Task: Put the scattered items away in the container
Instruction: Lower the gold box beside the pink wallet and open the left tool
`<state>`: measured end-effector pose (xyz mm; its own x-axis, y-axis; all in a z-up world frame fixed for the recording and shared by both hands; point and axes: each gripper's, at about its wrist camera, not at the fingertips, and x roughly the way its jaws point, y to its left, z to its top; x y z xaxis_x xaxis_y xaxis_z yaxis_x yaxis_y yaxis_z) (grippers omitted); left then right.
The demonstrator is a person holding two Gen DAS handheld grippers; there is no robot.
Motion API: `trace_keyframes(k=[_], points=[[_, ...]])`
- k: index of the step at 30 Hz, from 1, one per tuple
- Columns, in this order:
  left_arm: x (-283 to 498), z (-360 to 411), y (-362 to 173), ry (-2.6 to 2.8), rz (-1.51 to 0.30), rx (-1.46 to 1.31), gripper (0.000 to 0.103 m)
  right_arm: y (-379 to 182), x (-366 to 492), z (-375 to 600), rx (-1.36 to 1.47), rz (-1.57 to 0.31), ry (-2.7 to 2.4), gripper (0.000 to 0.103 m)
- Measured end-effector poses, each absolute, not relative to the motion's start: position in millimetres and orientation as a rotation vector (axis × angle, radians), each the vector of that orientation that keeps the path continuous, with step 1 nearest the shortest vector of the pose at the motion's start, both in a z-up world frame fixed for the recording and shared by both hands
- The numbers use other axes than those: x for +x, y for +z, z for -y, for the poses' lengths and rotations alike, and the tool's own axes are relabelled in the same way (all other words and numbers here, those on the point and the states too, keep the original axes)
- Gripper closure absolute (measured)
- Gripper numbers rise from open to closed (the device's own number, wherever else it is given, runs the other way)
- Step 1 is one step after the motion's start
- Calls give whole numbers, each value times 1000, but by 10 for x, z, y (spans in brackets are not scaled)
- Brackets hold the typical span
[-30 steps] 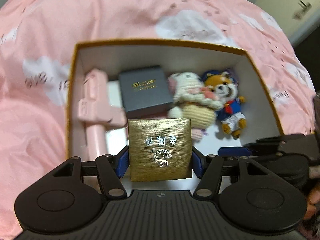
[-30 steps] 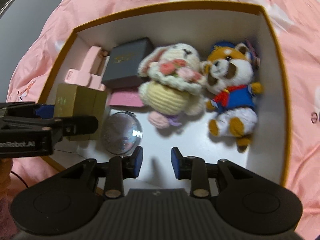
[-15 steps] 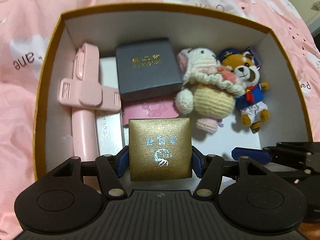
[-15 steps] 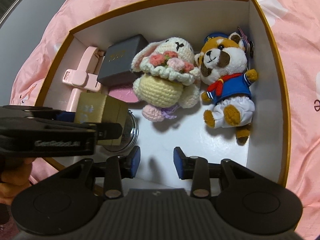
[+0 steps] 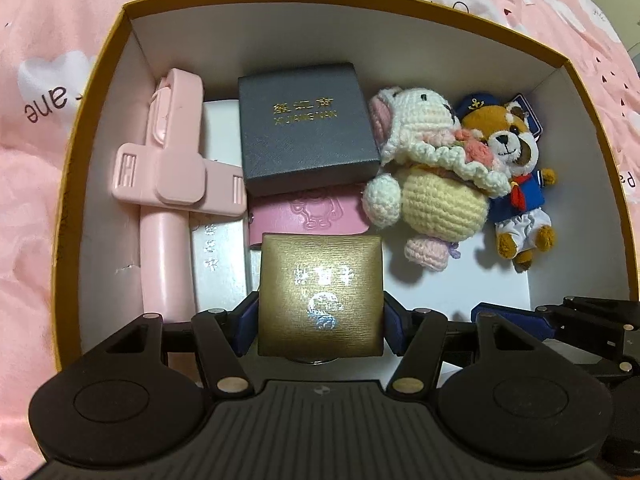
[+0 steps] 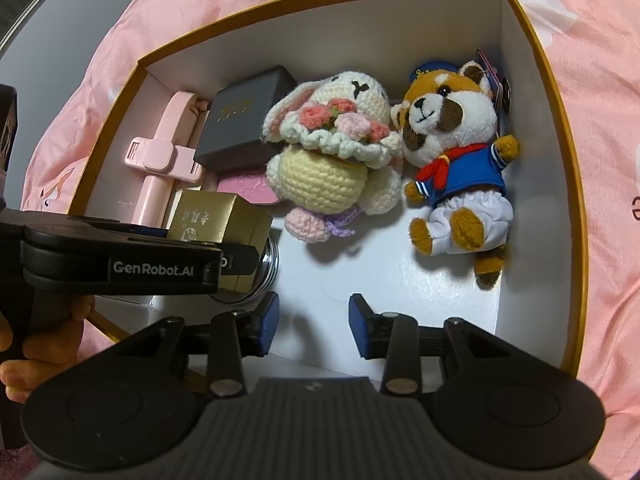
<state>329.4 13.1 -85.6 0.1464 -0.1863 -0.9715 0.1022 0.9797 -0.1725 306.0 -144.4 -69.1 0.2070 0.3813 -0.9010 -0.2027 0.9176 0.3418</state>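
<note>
my left tool (image 5: pixel 320 320) pinching gold box (image 5: pixel 320 294), hovering over round mirror (image 6: pixel 266 270) just left of crochet bunny (image 6: pixel 332 152); right tool (image 6: pixel 314 322) spreading, empty.

In the left wrist view the gold box (image 5: pixel 319 296) covers nearly all of a round mirror (image 5: pixel 316 361), only a sliver showing at lower centre. The grey box (image 5: pixel 306 128) hides much of the pink case (image 5: pixel 308 216) and the white box (image 5: pixel 218 256) beneath, whose silver lettering is too blurred to read. The crochet rabbit (image 5: pixel 428 176) overlaps the panda's (image 5: pixel 516 168) side. In the right wrist view the left gripper (image 6: pixel 200 252) masks the gold box's lower half; the hand (image 6: pixel 24 356) is cut off at the lower left edge.
</note>
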Motion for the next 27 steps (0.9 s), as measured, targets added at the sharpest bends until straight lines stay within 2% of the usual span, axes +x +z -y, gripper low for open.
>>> trace_keyframes(k=[5, 7, 8, 10, 12, 16, 20, 27], points=[[3251, -193, -678, -240, -1369, -105, 31, -680, 3056, 1438, 157, -1294, 411, 62], [3230, -233, -581, -249, -1343, -124, 31, -674, 3057, 1430, 155, -1290, 414, 75], [3216, -258, -531, -252, -1328, -135, 31, -668, 3060, 1421, 155, -1287, 418, 79], [3193, -294, -450, -255, -1297, -144, 31, -664, 3070, 1394, 158, -1279, 426, 84], [3178, -309, -395, -239, -1275, -128, 38, -662, 3081, 1352, 161, -1266, 439, 87], [3156, -382, -374, -214, -1257, -136, 40, -650, 3119, 1228, 178, -1233, 472, 94], [3140, -488, -369, -208, -1243, -169, 40, -619, 3140, 1080, 166, -1205, 505, 98], [3063, -551, -367, -192, -1230, -160, 40, -609, 3158, 1002, 157, -1196, 506, 99]])
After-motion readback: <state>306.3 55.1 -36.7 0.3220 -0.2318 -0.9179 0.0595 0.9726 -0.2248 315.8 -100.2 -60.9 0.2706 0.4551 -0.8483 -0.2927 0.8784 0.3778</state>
